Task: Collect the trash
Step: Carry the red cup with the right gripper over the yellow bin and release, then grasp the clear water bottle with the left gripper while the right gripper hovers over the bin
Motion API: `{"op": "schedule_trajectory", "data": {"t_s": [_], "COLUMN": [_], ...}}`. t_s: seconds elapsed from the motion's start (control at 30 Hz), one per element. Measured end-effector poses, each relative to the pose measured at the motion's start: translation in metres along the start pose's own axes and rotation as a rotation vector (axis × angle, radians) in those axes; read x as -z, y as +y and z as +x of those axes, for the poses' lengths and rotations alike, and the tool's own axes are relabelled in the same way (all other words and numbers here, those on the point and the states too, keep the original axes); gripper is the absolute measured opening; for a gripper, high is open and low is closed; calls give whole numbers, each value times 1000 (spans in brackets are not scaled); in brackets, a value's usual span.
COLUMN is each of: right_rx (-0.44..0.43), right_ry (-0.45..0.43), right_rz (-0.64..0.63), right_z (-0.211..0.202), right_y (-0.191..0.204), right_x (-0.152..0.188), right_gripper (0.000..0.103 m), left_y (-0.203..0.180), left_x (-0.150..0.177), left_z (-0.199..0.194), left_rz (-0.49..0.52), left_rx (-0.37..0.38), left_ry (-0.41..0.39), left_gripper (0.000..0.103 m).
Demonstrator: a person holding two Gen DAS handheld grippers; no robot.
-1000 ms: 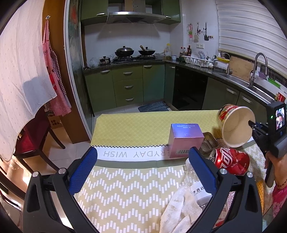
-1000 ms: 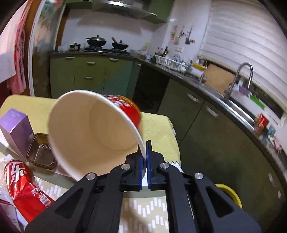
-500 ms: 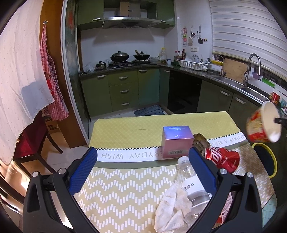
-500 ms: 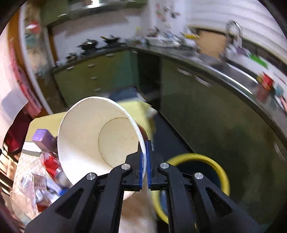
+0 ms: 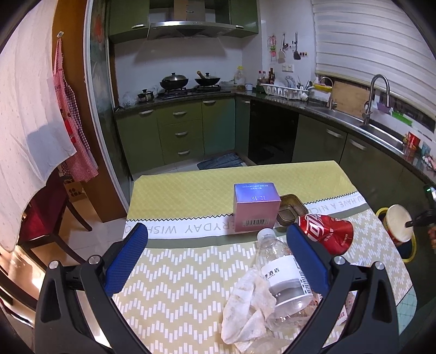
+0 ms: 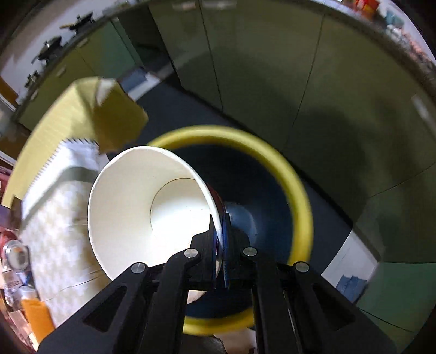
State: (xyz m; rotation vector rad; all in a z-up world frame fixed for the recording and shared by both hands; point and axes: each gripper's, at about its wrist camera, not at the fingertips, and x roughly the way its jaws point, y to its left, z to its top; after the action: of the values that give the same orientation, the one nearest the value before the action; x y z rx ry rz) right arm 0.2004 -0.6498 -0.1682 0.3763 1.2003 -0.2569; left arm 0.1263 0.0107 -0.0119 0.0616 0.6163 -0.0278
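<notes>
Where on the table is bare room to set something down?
The table is bare on its left half, left of the pink box, and along the far yellow strip behind it. The right is crowded: foil tray, red can, plastic bottle, crumpled tissue.

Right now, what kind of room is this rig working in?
Most likely a home kitchen. A gas stove with woks sits under a range hood, a sink with a tall faucet runs along the green cabinets, and a dish rack stands on the counter.
</notes>
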Motion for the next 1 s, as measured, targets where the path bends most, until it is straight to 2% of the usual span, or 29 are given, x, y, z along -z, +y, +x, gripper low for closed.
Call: {"op": "schedule_trajectory", "data": {"t_s": [0.13, 0.23, 0.3, 0.37, 0.5, 0.7, 0.73, 0.9, 0.97, 1.0], "right_rx": [24, 46, 54, 45, 21, -7, -14, -32, -44, -50], "right_ry": [59, 85, 97, 97, 74, 33, 26, 6, -2, -5], "right_rz": [-2, 0, 6, 4, -11, -28, -32, -59, -66, -69], "right_z": [41, 56, 60, 56, 33, -4, -12, -31, -33, -35], "right_y": [0, -1, -1, -2, 0, 12, 12, 18, 31, 32], "right_x": [1, 2, 4, 7, 17, 35, 39, 47, 48, 50], "right_gripper": [5, 9, 24, 28, 28, 28, 28, 28, 28, 30], "left_y": [-3, -8, -14, -20, -32, -52, -54, -55, -55, -55], "left_x": [-1, -1, -1, -2, -3, 2, 4, 11, 14, 15], "left_z": [2, 6, 9, 13, 25, 28, 30, 61, 71, 76], "left_rz": [1, 10, 21, 27, 49, 119, 123, 94, 99, 104], "left_rx": [13, 25, 36, 57, 110, 130, 132, 179, 161, 149], "left_ry": [22, 42, 55, 77, 160, 231, 252, 476, 528, 556], "left_gripper": [97, 97, 97, 97, 97, 97, 97, 97, 90, 81]}}
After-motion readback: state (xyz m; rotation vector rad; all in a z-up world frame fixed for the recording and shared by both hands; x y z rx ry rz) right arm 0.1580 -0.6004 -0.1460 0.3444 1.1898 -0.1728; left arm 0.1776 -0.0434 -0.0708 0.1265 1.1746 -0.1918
